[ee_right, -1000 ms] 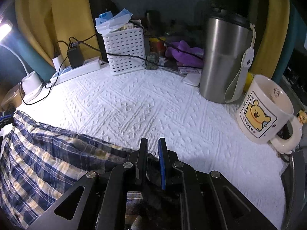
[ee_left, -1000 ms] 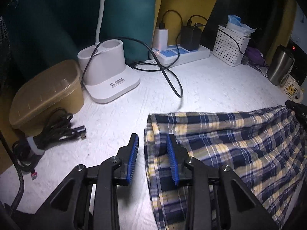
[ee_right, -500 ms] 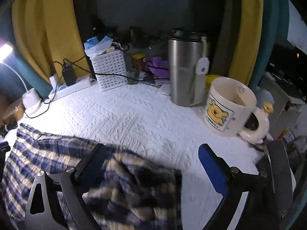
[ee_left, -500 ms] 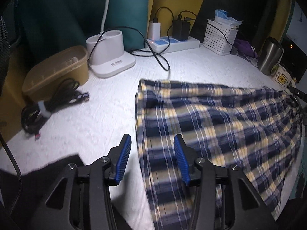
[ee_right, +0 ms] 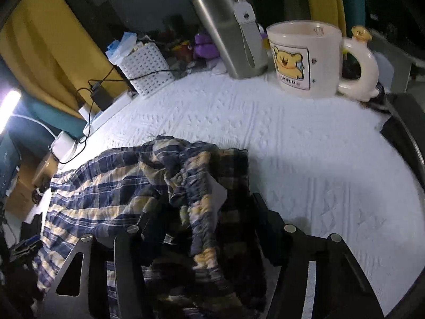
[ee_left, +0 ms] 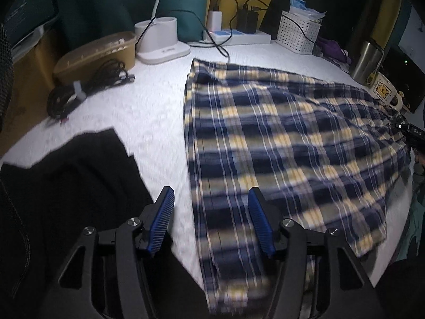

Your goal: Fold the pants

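Across the middle of the left wrist view, plaid pants (ee_left: 279,133) lie flat on the white quilted cover (ee_left: 148,111), waistband end bunched at lower centre of the right view. Left gripper (ee_left: 211,222) has just been opening: jaws moderately wide, pads clear of the hem. Right gripper (ee_right: 204,215) has just been closing, cloth between its jaws; can't tell if it pinches. Risk: a drag toward frame top could snag the bear mug (ee_right: 305,58) or steel tumbler (ee_right: 228,29).
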`<act>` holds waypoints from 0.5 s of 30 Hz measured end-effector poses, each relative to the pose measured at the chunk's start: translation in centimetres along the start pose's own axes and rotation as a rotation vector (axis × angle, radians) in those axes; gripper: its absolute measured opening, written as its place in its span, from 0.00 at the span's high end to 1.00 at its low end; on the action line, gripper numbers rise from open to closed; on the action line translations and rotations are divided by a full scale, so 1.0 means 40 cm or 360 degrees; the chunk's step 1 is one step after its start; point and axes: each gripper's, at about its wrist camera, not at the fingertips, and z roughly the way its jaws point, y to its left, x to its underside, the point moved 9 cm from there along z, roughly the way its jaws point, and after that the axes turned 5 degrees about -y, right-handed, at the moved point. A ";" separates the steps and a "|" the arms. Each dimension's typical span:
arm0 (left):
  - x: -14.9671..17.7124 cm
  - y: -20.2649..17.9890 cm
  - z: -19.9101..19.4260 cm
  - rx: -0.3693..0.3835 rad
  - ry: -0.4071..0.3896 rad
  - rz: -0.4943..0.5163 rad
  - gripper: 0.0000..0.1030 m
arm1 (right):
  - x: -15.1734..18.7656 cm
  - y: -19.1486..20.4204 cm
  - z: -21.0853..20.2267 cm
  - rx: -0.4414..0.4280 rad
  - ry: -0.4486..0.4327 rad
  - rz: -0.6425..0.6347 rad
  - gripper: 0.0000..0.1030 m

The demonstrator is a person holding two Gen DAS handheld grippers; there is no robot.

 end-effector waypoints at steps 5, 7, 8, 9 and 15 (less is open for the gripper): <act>0.034 -0.005 -0.012 -0.0010 -0.0010 -0.0010 0.47 | -0.030 0.020 -0.009 0.0023 -0.0062 -0.0078 0.77; 0.042 -0.014 -0.018 -0.0019 -0.0018 0.0050 0.75 | -0.063 0.030 -0.016 0.0042 -0.0107 -0.0124 0.78; 0.045 -0.017 -0.022 -0.0025 -0.0015 0.0067 0.86 | -0.077 0.032 -0.020 0.0051 -0.0124 -0.0140 0.79; 0.047 -0.019 -0.026 -0.0019 -0.0013 0.0076 0.91 | -0.094 0.039 -0.024 0.0064 -0.0147 -0.0167 0.79; 0.052 -0.023 -0.069 -0.0022 -0.0054 0.0088 0.96 | -0.146 0.067 -0.004 0.0204 -0.0198 -0.0361 0.79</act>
